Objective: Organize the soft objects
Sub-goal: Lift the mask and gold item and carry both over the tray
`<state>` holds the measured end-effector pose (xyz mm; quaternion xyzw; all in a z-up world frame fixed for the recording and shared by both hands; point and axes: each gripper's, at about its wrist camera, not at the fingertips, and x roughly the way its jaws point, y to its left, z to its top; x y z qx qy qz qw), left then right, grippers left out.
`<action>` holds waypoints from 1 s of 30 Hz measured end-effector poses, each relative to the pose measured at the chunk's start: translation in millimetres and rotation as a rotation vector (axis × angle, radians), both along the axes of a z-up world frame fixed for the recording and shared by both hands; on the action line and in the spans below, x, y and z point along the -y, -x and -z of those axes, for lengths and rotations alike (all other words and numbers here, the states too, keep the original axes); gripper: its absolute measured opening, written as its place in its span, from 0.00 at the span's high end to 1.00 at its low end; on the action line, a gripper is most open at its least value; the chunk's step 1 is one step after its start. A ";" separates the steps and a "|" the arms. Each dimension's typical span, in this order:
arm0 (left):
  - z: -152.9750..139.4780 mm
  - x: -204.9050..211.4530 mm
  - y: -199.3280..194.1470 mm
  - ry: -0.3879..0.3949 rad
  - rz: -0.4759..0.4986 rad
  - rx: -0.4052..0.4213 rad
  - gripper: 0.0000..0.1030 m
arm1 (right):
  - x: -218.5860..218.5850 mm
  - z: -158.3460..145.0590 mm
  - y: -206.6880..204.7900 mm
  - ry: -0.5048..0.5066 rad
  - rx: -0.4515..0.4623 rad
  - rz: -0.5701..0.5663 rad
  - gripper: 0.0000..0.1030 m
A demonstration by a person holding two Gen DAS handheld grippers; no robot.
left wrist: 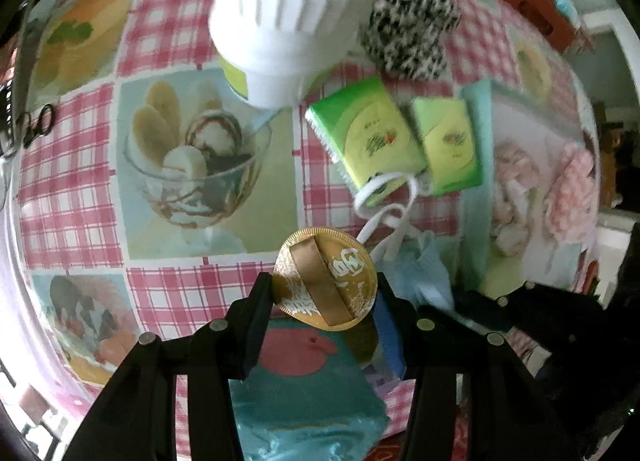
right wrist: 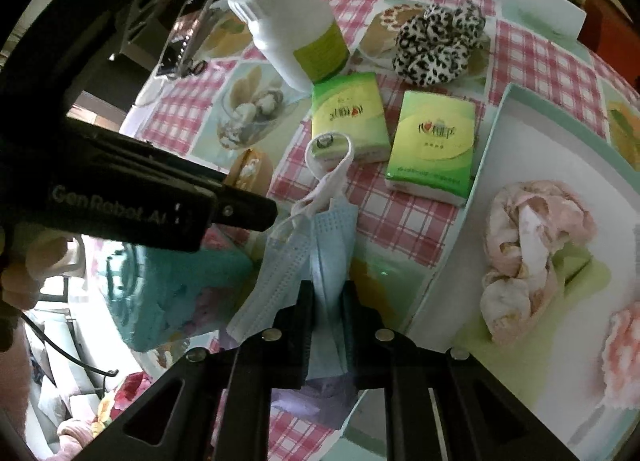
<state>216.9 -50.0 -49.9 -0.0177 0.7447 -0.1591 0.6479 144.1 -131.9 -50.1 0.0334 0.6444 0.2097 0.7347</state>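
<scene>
Left wrist view: left hand-held gripper (left wrist: 324,297) clamped on gold powder puff (left wrist: 325,283), lower centre. Right wrist view: right hand-held gripper (right wrist: 326,301) clamped on blue face mask (right wrist: 298,257), bottom centre; pink scrunchie (right wrist: 528,249) in tray (right wrist: 452,261), right.

I see soft daylight on the table (left wrist: 72,189), with only faint shadows. The white bottle (left wrist: 288,13) near my left camera looks blurry and very bright. Both round pictures bend at the edges, and their corners go black.
</scene>
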 end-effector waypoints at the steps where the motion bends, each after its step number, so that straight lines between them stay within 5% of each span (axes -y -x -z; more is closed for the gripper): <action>1: -5.6 -4.9 1.9 0.020 -0.019 0.014 0.51 | 1.1 -4.0 0.7 -0.006 0.008 0.004 0.86; 5: -31.0 -19.3 19.6 0.091 -0.089 0.096 0.51 | 6.9 -16.5 5.2 -0.023 0.044 0.038 0.86; 17: -90.9 -61.2 60.1 0.125 -0.208 0.319 0.51 | 39.2 -51.8 23.0 -0.028 0.222 0.246 0.86; 30: -96.1 -24.0 65.9 0.124 -0.208 0.468 0.51 | 72.4 -100.0 49.4 -0.045 0.406 0.387 0.86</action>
